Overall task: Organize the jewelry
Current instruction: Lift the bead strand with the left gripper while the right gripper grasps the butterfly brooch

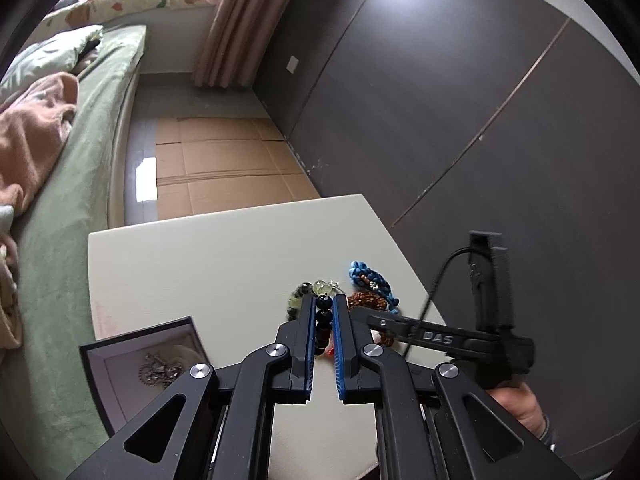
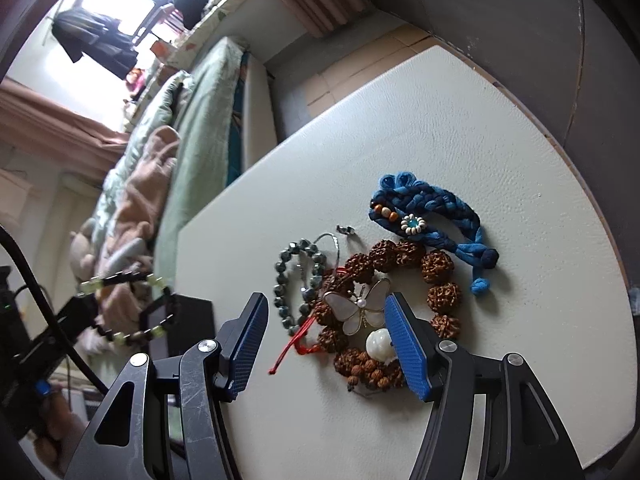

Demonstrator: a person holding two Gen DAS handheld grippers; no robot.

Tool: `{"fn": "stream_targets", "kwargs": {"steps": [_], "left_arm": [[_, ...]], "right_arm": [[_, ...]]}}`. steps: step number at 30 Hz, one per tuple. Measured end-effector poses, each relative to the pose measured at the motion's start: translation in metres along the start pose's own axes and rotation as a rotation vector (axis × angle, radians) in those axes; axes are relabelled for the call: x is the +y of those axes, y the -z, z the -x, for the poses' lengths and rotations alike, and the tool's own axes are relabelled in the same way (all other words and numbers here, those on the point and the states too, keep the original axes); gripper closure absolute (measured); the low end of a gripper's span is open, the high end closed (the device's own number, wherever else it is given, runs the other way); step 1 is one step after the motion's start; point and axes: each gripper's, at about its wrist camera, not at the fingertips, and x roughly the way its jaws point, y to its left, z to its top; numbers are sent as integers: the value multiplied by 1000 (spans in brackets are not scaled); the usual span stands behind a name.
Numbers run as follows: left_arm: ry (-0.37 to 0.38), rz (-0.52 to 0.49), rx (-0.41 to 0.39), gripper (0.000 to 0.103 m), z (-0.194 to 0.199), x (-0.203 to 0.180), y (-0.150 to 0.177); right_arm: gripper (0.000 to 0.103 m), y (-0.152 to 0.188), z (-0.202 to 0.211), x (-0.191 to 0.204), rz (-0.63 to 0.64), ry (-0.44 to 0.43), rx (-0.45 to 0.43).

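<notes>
Step in hand: left gripper [image 1: 323, 320] pinches a black-and-green bead bracelet [image 1: 323, 316], lifted clear of the tabletop [image 2: 440, 128]. Next, likely: carry it over the open jewelry box [image 1: 120, 364] at the near left corner (one metal piece inside) and release. Right gripper [image 2: 326, 344] spread above the remaining pile [image 2: 372, 292]. Bedroom; bed [image 1: 80, 152] beside.

Black-and-green bead bracelet [image 1: 323, 320] aloft; remaining jewelry pile [image 2: 372, 300] tabletop.
</notes>
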Motion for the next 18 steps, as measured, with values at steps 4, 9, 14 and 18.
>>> {"fn": "stream_targets", "kwargs": {"steps": [4,9,14,18], "left_arm": [[11,22,-23,95,10,10,-1],[23,43,-55,95,26,19,-1],[25,55,-77,95,36,24,-1],[26,73,-87,95,42,30,2]], "right_arm": [[41,0,-11,3,2,51,16],[56,0,-18,2,3,124,19],[57,2,-12,-8,-49,100,17],[57,4,-6,-15,-81,66,8]]}}
